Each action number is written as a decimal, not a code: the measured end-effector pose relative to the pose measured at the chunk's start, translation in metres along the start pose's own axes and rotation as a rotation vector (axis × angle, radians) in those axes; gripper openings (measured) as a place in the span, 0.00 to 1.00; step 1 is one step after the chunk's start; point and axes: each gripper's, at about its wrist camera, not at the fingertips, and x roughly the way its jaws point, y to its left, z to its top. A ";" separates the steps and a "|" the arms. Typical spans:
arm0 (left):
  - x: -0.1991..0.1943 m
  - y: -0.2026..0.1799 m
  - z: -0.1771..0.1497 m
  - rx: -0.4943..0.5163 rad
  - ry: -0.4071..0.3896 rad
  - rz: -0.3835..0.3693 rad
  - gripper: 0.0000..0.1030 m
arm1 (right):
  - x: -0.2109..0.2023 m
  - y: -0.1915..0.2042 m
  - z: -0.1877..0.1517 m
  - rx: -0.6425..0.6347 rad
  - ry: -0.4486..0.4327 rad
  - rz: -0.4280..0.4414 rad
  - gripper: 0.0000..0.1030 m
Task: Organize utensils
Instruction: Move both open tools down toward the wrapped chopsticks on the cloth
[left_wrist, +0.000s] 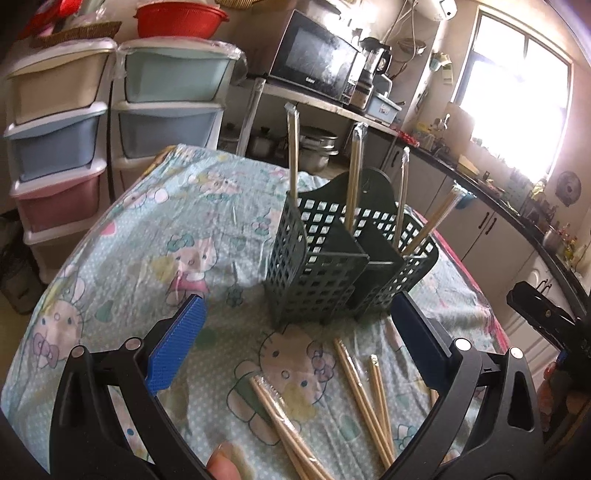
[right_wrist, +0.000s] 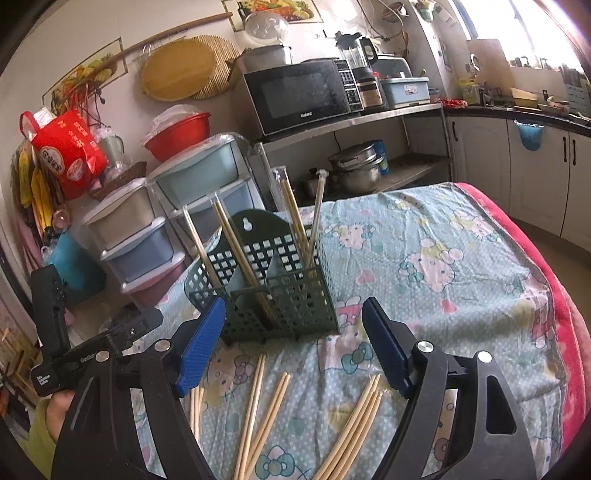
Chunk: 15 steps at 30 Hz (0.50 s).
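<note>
Chopsticks: several upright in caddy, remainder loose on worktop; left tongs, right tongs both wide, empty, presumably poised for picking.

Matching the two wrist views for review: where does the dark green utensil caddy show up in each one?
Left wrist: the green caddy stands centre, just right of middle, beyond the open left gripper.
Right wrist: the caddy stands left of centre, beyond the open right gripper.
Shared landmark: the black microwave on the shelf behind.

A microwave, drawer towers and, seemingly, pots.
</note>
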 end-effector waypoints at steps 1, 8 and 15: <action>0.000 0.001 -0.002 0.000 0.004 0.001 0.90 | 0.001 0.000 -0.001 -0.002 0.004 0.000 0.72; 0.010 0.003 -0.013 0.005 0.055 0.003 0.90 | 0.008 0.003 -0.010 -0.022 0.048 0.010 0.72; 0.018 0.006 -0.024 0.034 0.089 0.019 0.84 | 0.022 0.005 -0.019 -0.029 0.119 0.011 0.68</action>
